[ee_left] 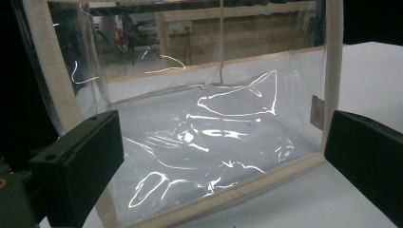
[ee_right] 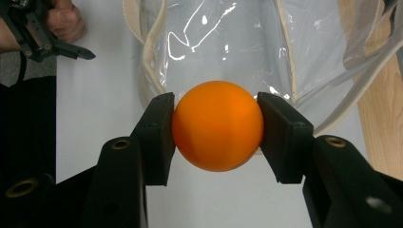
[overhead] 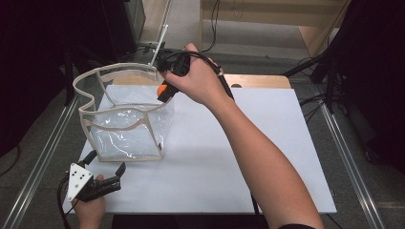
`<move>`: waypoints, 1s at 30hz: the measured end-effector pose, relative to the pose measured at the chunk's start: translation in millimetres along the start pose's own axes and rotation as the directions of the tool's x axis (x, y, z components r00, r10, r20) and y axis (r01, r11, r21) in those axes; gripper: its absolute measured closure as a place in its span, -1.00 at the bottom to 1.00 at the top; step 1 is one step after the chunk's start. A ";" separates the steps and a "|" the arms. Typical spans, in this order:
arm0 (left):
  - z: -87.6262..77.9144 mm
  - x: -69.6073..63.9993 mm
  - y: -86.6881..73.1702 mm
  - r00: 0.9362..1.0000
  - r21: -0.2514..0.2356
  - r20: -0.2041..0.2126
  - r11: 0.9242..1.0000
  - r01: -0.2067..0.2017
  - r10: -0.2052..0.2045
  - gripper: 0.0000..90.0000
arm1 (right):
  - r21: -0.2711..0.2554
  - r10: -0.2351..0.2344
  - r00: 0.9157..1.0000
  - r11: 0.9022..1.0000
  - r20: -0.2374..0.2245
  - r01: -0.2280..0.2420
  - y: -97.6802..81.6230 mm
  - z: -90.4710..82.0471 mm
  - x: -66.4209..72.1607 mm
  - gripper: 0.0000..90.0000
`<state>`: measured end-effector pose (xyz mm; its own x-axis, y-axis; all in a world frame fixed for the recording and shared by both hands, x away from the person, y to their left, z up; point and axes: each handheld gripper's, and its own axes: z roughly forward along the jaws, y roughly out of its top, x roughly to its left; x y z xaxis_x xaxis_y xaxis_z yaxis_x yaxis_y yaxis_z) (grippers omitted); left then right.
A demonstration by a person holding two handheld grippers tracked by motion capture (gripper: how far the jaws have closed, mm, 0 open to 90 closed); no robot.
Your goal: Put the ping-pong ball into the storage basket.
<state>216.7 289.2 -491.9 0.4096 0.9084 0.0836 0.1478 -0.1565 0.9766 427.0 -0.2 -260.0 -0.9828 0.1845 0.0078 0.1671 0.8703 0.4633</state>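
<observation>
Orange ball [ee_right: 217, 125] clamped in my right tool [overhead: 165, 90], poised above clear bag's [overhead: 125, 129] open mouth; my left tool [overhead: 107, 179] gapes, idle near bench [overhead: 267, 143] edge.

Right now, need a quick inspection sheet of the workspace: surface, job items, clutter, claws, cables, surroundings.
Surface: white board on a wooden table.
Job's things: orange ball; clear bag with cream trim, upright, mouth open.
Clutter: nothing seen.
Claws: right claw shut on the orange ball, above the bag's mouth; left claw open, at the bag's near side, holding nothing.
Cables: black cable along the right wrist.
Surroundings: metal rails, grey floor, dark stands.
</observation>
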 end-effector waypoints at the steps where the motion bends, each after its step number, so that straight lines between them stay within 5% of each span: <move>1: 0.0 0.0 0.0 1.000 0.000 0.000 1.000 0.000 0.000 -1.00 | 0.000 0.001 1.000 1.000 0.001 -0.001 0.6 0.3 0.0 0.07; 30: -0.1 0.3 0.0 1.000 -0.001 0.002 1.000 0.001 -0.001 -1.00 | 0.023 0.004 1.000 1.000 -0.007 -0.004 11.4 17.4 -1.7 0.07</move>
<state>216.7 289.5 -491.8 0.4117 0.9076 0.0820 0.1471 -0.1550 0.9769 431.9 17.4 -270.2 -0.9826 0.1853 0.0159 0.1731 0.8800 0.4423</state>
